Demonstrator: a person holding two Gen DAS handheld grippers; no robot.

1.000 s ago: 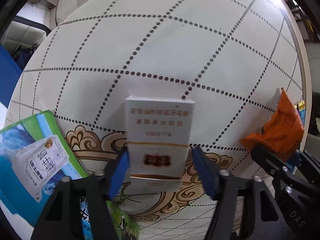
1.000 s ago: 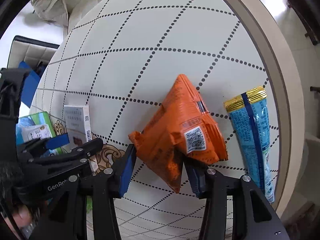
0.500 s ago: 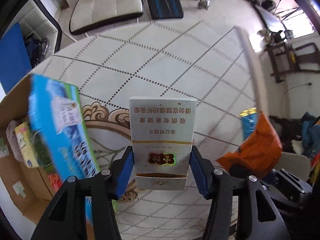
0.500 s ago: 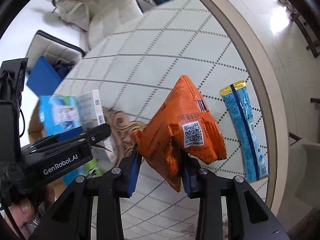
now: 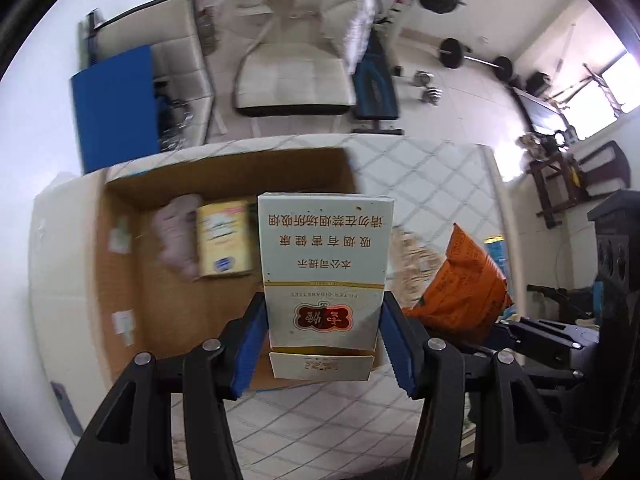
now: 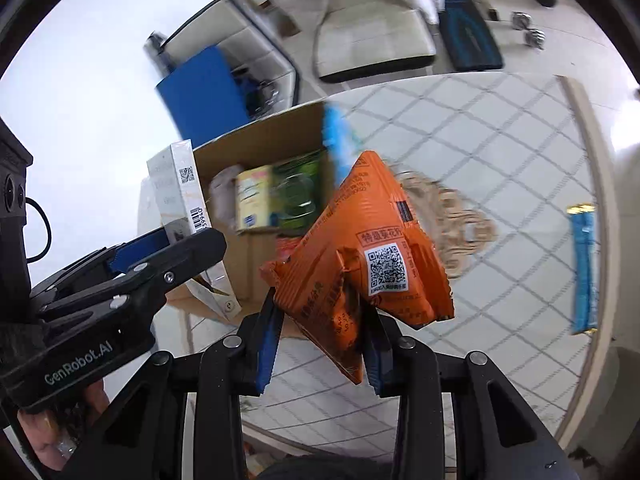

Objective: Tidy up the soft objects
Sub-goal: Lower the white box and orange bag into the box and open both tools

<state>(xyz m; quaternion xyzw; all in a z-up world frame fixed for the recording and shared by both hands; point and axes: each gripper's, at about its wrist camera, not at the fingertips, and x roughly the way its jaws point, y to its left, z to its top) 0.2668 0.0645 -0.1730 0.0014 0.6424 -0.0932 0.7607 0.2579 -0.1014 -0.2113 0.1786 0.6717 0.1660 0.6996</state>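
My left gripper (image 5: 320, 340) is shut on a white cigarette carton (image 5: 325, 268) and holds it in the air over the near edge of an open cardboard box (image 5: 120, 256). The carton (image 6: 178, 192) and left gripper (image 6: 160, 256) also show in the right wrist view. My right gripper (image 6: 320, 344) is shut on an orange snack bag (image 6: 372, 248), held above the table right of the cardboard box (image 6: 256, 140). The orange bag (image 5: 464, 288) shows at the right of the left wrist view.
The box holds a yellow pack (image 5: 224, 240), a pink soft item (image 5: 176, 236) and a green pack (image 6: 298, 192). A blue snack packet (image 6: 584, 268) lies on the patterned round table (image 6: 500, 140) near its right rim. A chair (image 5: 296, 80) and weights stand beyond.
Both grippers have risen from the table with their loads and swung left toward the cardboard box. The carton now hangs over the box's near edge; the blue packet stays on the table.
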